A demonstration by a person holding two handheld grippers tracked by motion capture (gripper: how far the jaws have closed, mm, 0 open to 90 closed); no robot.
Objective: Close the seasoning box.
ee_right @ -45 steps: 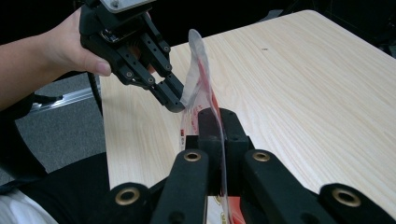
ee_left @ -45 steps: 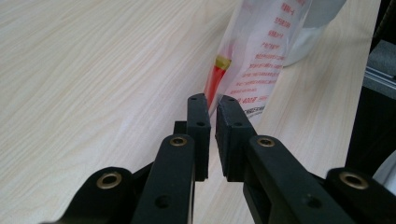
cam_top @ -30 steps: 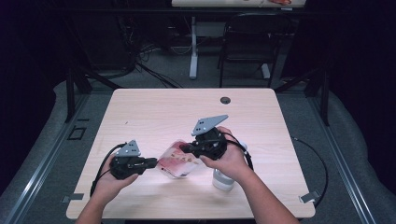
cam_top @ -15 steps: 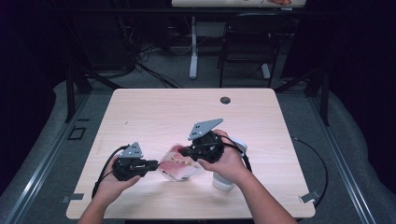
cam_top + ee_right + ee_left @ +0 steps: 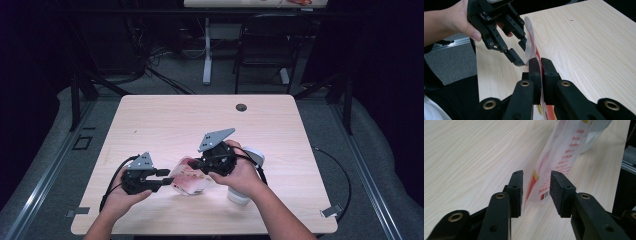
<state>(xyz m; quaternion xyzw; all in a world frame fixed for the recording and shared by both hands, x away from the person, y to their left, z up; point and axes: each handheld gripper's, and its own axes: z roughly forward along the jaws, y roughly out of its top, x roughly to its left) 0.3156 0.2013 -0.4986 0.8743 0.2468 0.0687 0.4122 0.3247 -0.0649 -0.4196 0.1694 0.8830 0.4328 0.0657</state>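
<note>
— Pale wooden table [image 5: 165, 120], dark room behind. Where's the packet?

— The red-and-white pouch [image 5: 189, 181] stands on edge near the table's front edge, between the two hands. Its long axis runs from one gripper toward the other.

— Who has it?

— The right gripper [image 5: 540, 62] is pinched on the pouch's thin edge, jaws nearly together though they have just eased a little. The left gripper [image 5: 536, 185] has just been opening; its jaws now stand about half apart with the pouch's corner between them, pads not pressing.

— So the coming move?

— Probably the left hand's; the pouch lies straight ahead of its jaws. A white bottle [image 5: 239, 194] stands just beyond the pouch, under the right hand.
</note>
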